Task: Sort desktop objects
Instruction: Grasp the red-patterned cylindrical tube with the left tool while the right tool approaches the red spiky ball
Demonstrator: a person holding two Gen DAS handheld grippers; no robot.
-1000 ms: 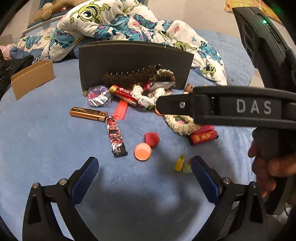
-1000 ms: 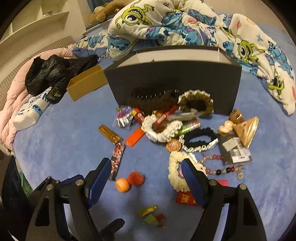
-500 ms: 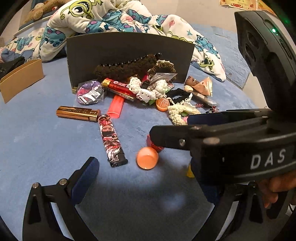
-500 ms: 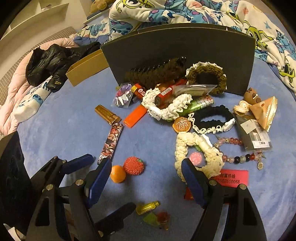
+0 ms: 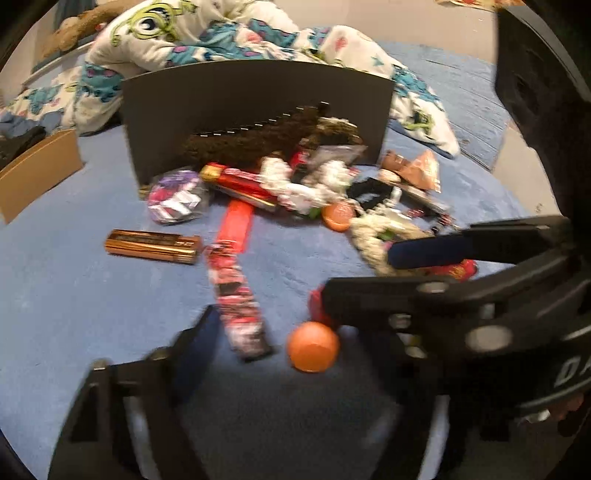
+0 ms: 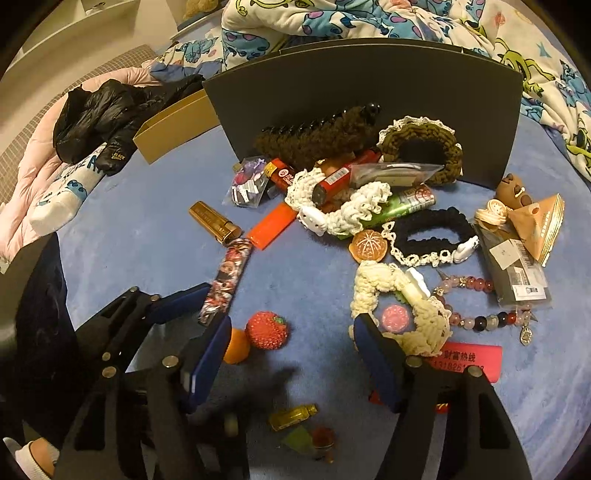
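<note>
On the blue bedcover lies an orange ball (image 5: 313, 346) beside a red strawberry toy (image 6: 266, 329). My left gripper (image 5: 288, 328) is closing, with the ball and the end of a patterned lighter (image 5: 236, 295) between its jaws. No pad touches them, and the right gripper hides its right finger. My right gripper (image 6: 293, 325) hovers over the strawberry toy, jaws closing around it without contact. The ball (image 6: 236, 345) sits against the inner side of its left finger. In the left wrist view the right gripper (image 5: 358, 275) crosses in from the right.
A pile of lighters, scrunchies and packets lies before an upright dark board (image 6: 369, 85). A gold lighter (image 6: 216, 221), a beaded bracelet (image 6: 480, 306), a red card (image 6: 469, 360) and small bottles (image 6: 293, 417) lie around. A cardboard box (image 6: 173, 125) and a blanket (image 5: 221, 33) are behind.
The left jaws have narrowed around the orange ball. The right gripper has sunk toward the strawberry toy and now covers the left gripper's right finger. Both views have drawn closer to the objects.
</note>
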